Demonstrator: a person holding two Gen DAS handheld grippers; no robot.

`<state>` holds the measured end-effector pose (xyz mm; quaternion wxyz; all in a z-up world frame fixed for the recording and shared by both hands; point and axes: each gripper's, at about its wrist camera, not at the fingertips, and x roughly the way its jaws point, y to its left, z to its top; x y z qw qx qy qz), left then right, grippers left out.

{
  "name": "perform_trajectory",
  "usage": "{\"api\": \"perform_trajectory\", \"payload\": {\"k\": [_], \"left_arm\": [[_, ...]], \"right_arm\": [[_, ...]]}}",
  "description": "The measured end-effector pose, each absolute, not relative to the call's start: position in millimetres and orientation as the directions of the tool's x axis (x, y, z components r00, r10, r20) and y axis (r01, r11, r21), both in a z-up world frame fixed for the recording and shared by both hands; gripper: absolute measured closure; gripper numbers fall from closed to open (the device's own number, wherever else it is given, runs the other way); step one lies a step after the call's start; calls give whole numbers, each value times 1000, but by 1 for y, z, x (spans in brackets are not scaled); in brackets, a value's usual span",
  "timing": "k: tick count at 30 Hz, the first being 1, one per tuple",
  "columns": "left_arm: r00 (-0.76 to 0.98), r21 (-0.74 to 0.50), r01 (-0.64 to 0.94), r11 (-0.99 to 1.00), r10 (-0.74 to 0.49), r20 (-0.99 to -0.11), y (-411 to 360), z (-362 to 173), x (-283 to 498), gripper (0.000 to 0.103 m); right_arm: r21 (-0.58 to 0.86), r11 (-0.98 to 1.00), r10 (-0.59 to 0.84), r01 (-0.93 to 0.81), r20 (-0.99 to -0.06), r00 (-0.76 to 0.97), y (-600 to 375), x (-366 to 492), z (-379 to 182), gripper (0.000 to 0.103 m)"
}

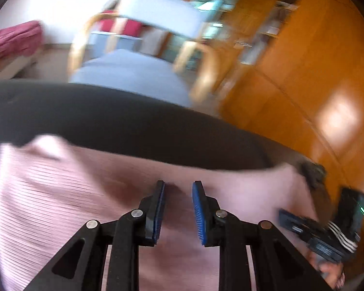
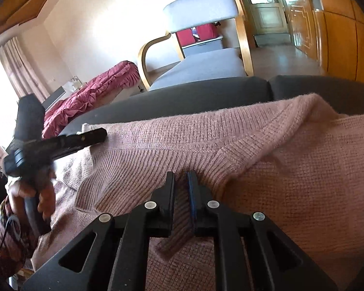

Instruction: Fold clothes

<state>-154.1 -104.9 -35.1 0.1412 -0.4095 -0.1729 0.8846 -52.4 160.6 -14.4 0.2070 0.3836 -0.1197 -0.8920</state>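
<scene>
We see a pink sweater (image 2: 267, 150) spread on a dark grey sofa (image 2: 182, 99), right under both grippers. Our right gripper (image 2: 182, 179) pinches a ribbed fold of the sweater tight between its fingers, at 6 o'clock in its view. Our left gripper (image 1: 178, 190) hangs over the sweater with a narrow gap and nothing in it. A hand (image 2: 36, 194) holds it at 9 o'clock. A grey chair (image 2: 206, 46) stands at 12 o'clock

Fuzzy ribbed-knit pink sweater (image 2: 267, 150), matt dark cloth cushion (image 2: 206, 92), glossy wooden cabinets (image 1: 303, 72).
</scene>
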Motion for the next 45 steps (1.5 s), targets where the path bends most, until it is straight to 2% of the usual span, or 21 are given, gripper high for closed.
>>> {"api": "perform_trajectory", "payload": {"k": [4, 7, 9, 11, 14, 18, 21, 24, 26, 30, 37, 40, 42, 45], "left_arm": [[-647, -565, -41, -824, 453, -613, -155, -51, -161, 90], [-654, -662, 21, -750, 490, -576, -178, -54, -160, 87], [-687, -648, 87, -756, 426, -589, -190, -48, -156, 79], [-725, -595, 148, -790, 323, -608, -198, -37, -148, 79], [-762, -581, 65, -812, 335, -554, -182, -15, -126, 79], [-705, -504, -198, -840, 480, -522, -107, 7, -99, 77], [-602, -417, -369, -831, 555, -574, -41, 4, -85, 77], [-557, -211, -445, -870, 454, -695, 4, -18, -74, 77], [-564, -139, -486, -863, 431, -704, 11, -24, -65, 77], [-532, -230, -481, -846, 490, -690, -3, -25, -68, 77], [-495, -345, -471, -812, 567, -658, -21, -28, -74, 77], [-484, -380, -468, -798, 591, -645, -27, -30, -74, 77], [-483, -387, -468, -795, 596, -641, -28, -30, -72, 77], [-492, -362, -470, -805, 580, -649, -25, -30, -75, 77]], "right_arm": [[398, -875, -479, 277, -626, -615, 164, -56, -14, 92], [411, -869, -489, 276, -622, -612, 165, -58, -15, 92], [415, -867, -492, 276, -620, -611, 166, -59, -15, 92], [417, -866, -494, 277, -620, -610, 167, -61, -15, 92], [420, -864, -496, 278, -619, -609, 168, -64, -14, 92], [422, -863, -499, 279, -618, -607, 169, -66, -14, 92], [416, -865, -495, 280, -622, -607, 169, -66, -14, 92], [398, -873, -484, 282, -634, -603, 167, -66, -12, 92], [364, -885, -465, 290, -650, -601, 164, -64, -9, 92], [200, -921, -377, 335, -678, -632, 147, -50, 6, 91], [200, -888, -426, 415, -702, -571, 135, -37, -2, 91], [212, -871, -450, 444, -708, -544, 132, -33, -5, 95], [278, -857, -492, 434, -690, -531, 142, -34, -4, 95], [297, -855, -509, 425, -642, -574, 148, -34, 13, 91]]}}
